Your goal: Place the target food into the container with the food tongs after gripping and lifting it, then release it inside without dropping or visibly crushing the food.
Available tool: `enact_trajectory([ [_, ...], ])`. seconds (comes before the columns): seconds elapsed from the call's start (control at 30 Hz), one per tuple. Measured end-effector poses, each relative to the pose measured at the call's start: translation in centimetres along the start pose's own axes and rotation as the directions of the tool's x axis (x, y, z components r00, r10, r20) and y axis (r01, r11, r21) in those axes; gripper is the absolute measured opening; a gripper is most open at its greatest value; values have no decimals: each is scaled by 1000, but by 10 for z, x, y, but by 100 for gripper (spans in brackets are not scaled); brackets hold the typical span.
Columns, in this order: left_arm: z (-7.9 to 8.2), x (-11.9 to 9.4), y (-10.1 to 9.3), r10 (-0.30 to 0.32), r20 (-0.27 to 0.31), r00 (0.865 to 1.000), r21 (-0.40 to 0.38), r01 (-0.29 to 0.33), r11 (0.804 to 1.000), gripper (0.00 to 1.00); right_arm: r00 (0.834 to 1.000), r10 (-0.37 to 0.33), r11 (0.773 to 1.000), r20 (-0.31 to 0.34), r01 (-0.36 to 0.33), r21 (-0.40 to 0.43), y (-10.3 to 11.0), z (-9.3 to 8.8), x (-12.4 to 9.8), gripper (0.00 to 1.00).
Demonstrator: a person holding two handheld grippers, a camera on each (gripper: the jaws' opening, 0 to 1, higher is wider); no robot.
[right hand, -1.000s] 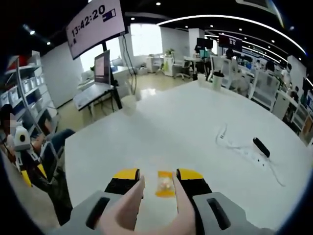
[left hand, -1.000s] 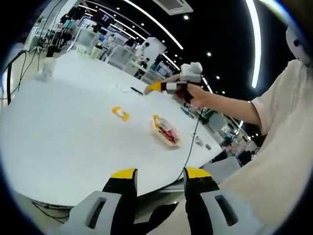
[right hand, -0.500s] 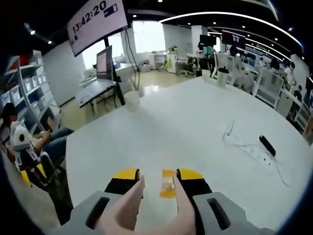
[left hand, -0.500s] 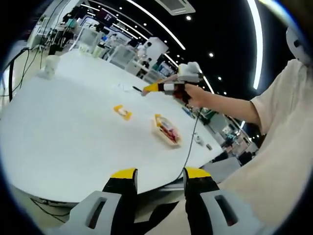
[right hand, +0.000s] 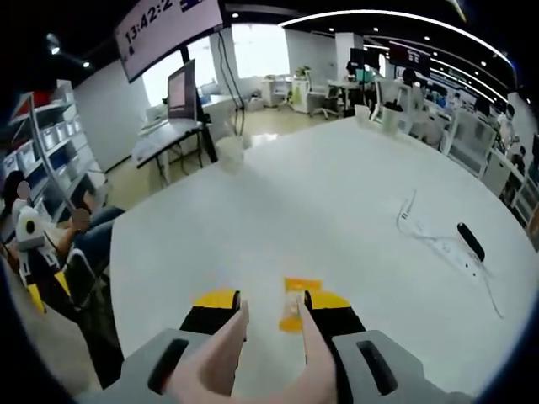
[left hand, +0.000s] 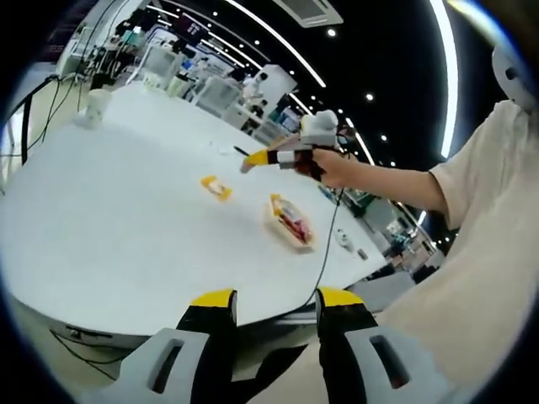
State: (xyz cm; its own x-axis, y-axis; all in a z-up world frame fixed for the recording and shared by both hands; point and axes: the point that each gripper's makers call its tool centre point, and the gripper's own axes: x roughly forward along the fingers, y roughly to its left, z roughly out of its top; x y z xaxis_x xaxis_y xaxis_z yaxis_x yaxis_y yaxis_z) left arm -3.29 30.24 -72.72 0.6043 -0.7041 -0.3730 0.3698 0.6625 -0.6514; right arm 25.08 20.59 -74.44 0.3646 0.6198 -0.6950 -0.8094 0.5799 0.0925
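A yellow wrapped food packet (left hand: 216, 187) lies on the white table (left hand: 118, 219). To its right stands a shallow container (left hand: 289, 224) with red food in it. My left gripper (left hand: 275, 297) is open and empty, well back from the table's near edge. A hand carries my right gripper (left hand: 253, 160) just above and right of the packet. In the right gripper view, my right gripper (right hand: 271, 301) holds pale food tongs (right hand: 226, 349) between its jaws, their arms spread. The packet (right hand: 296, 304) lies close beyond the tong tips, nearer the right-hand jaw.
A white power strip (right hand: 438, 249) with its cable and a black object (right hand: 470, 241) lie to the right on the table. A white cup (left hand: 98, 106) stands at the far left. A person's arm and beige clothes (left hand: 472, 252) are on the right. Desks, shelves and seated people surround the table.
My right gripper with the tongs has come down and forward onto the packet, which now sits by the right-hand jaw. The left gripper's jaws are unchanged.
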Motion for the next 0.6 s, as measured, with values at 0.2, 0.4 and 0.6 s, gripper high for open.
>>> enact_trajectory([
  [0.2, -1, 0, 2, 8, 6, 1000, -14, -8, 1000, 36, 1000, 8, 1000, -8, -8, 4, 3, -6, 5, 30],
  [0.4, -4, -1, 3, 14, 2, 1000, -23, -14, 1000, 36, 1000, 16, 1000, -17, -16, 16, 3, -11, 11, 30],
  [0.6, -13, -3, 6, 23, -8, 1000, -39, -24, 999, 36, 1000, 18, 1000, -24, -17, 22, 1, -14, 17, 30],
])
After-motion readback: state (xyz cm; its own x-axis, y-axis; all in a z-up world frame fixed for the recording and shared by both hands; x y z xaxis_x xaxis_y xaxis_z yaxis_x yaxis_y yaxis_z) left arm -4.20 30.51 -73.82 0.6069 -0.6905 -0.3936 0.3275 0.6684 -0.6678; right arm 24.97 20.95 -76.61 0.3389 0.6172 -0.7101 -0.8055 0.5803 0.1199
